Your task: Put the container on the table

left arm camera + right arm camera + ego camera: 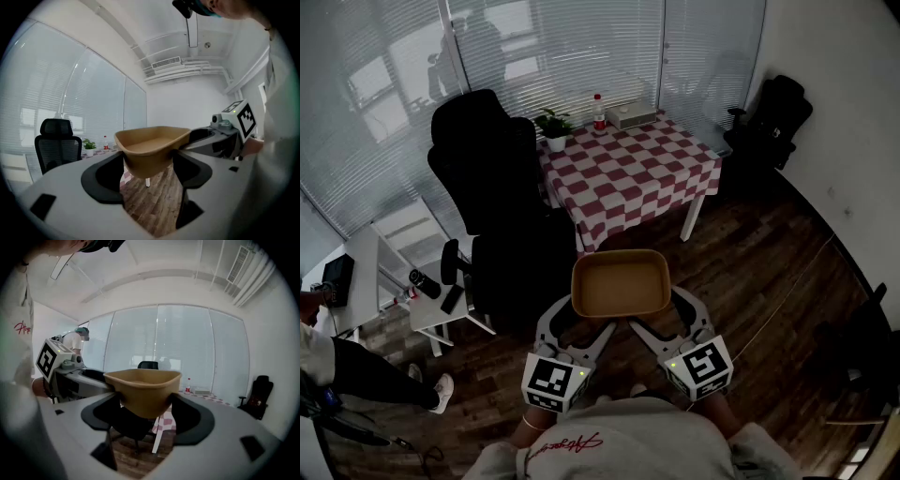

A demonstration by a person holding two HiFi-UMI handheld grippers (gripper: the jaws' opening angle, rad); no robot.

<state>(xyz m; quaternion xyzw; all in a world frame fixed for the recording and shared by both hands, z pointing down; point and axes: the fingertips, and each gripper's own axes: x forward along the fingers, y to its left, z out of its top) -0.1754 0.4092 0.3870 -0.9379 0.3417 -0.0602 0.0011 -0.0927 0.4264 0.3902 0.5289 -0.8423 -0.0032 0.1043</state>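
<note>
A tan, empty, tray-like container (pixel 621 284) hangs in the air over the wooden floor, carried between both grippers. My left gripper (pixel 577 319) clasps its near left corner and my right gripper (pixel 666 314) its near right corner. In the left gripper view the container (pixel 152 145) sits wedged between the two black jaws, and the same shows in the right gripper view (pixel 143 387). The table (pixel 619 178), covered with a red-and-white checked cloth, stands a good way ahead of the container.
On the table's far edge stand a potted plant (pixel 555 127), a bottle (pixel 599 111) and a pale box (pixel 630 115). A black office chair (pixel 487 159) stands left of the table, another (pixel 773 117) at the back right. A person's legs (pixel 356 370) and a white side table (pixel 422 300) are at the left.
</note>
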